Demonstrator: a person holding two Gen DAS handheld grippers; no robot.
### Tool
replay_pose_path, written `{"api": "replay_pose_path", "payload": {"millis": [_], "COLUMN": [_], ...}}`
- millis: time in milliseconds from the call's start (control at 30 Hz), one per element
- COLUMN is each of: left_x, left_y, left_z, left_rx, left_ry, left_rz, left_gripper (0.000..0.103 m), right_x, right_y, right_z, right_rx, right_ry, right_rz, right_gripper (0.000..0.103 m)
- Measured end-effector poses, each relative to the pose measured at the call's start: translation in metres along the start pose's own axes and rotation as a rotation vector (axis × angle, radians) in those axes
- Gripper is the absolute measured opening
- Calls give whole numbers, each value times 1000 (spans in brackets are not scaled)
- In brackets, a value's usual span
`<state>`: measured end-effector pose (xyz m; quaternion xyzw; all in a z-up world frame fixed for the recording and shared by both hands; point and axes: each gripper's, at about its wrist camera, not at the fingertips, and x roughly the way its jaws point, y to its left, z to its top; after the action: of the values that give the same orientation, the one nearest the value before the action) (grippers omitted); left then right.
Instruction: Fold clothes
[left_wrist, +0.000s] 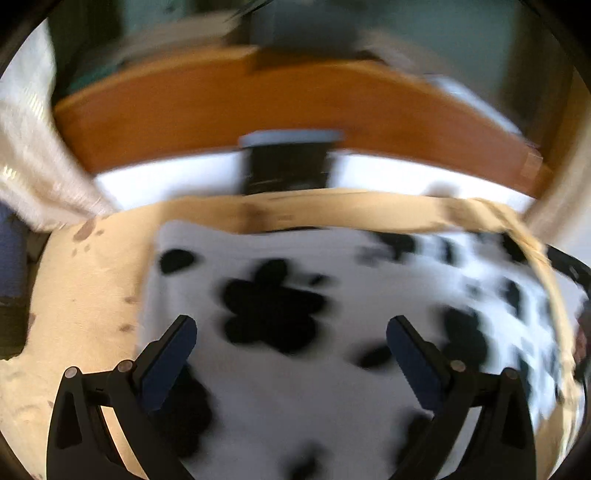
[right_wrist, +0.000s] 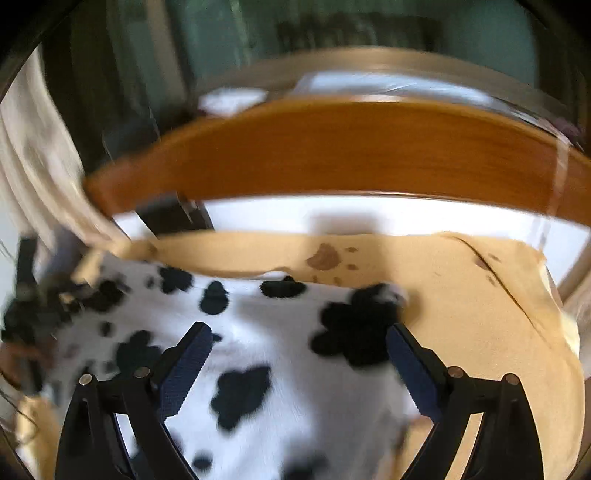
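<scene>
A white garment with black flower-shaped spots (left_wrist: 332, 295) lies spread on a cream blanket with brown paw prints (left_wrist: 85, 295). My left gripper (left_wrist: 291, 336) is open above the garment, its jaws wide apart and empty. In the right wrist view the same garment (right_wrist: 277, 332) lies under my right gripper (right_wrist: 299, 343), which is open and empty, close to the garment's right edge. Both views are motion-blurred.
An orange wooden headboard (left_wrist: 258, 99) runs across the back, with a white sheet (left_wrist: 166, 181) in front of it. A dark box-like object (left_wrist: 288, 162) stands at the blanket's far edge. Pale curtains (left_wrist: 33, 155) hang at the left. The left gripper shows at the left (right_wrist: 26, 302).
</scene>
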<state>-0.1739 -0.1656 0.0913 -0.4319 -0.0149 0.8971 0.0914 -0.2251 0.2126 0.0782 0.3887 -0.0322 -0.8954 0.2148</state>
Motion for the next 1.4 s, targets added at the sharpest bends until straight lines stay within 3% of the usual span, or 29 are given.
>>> {"api": "replay_pose_path", "payload": {"millis": [200, 300, 500, 733, 967, 1100, 1133, 1233, 1400], "left_x": [-33, -39, -38, -14, 8, 13, 12, 8, 0], "left_y": [-133, -209, -298, -327, -347, -344, -342, -338, -339], "left_z": [-58, -95, -138, -137, -134, -126, -126, -127, -132], "left_rx": [364, 566, 875, 935, 1008, 961, 945, 909, 936], "left_ry": [-34, -32, -122, -75, -95, -69, -59, -24, -64], "left_rz": [-114, -124, 42, 27, 129, 98, 78, -2, 11], "left_gripper": [103, 103, 103, 103, 103, 102, 96, 66, 38], "right_x": [-50, -60, -68, -75, -73, -71, -71, -69, -69], "right_y": [-61, -78, -97, -130, -120, -120, -120, -116, -118], "right_z": [-55, -86, -127, -144, -141, -143, -143, -142, -143], "right_rx": [139, 177, 222, 390, 357, 351, 349, 334, 343], "right_ry": [-10, -7, -48, -106, -82, -77, -75, -66, -72], "right_rz": [-72, -113, -99, 47, -3, -5, -5, -14, -2], "right_gripper": [97, 97, 97, 97, 98, 99, 100, 102, 102]}}
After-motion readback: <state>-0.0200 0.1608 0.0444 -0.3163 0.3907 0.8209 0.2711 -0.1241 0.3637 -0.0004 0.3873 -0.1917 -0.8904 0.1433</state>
